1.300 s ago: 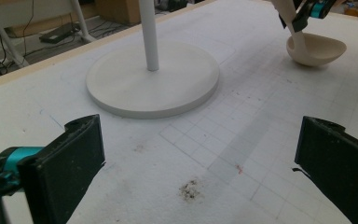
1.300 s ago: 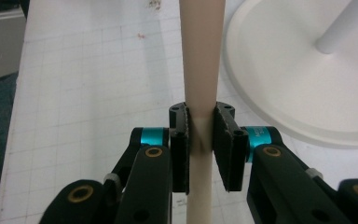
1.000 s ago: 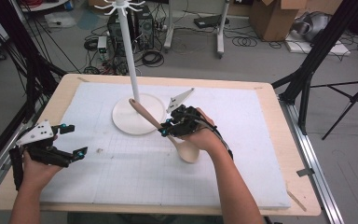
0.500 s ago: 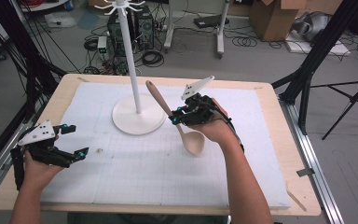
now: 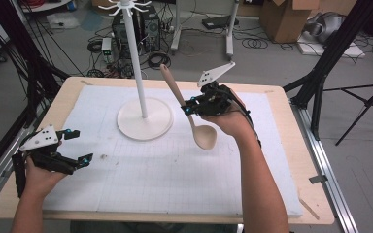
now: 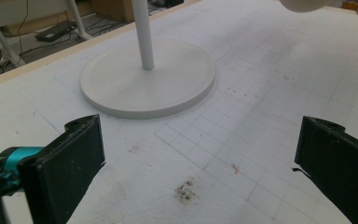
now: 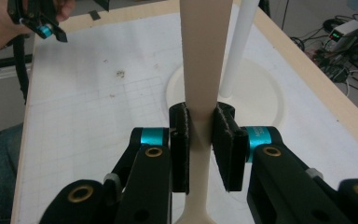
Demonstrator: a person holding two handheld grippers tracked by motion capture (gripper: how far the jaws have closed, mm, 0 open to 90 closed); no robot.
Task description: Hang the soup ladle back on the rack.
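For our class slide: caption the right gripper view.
Right gripper clamps a wooden spoon before the white stand.

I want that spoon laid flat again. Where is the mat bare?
Bare mat lies between the left gripper and the right forearm, in front of the stand's base. Crowded at the back: the pole, the wooden spoon and the right gripper.

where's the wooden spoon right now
In the high view the wooden spoon is clamped by the right gripper, raised above the mat, just right of the white stand, bowl down.
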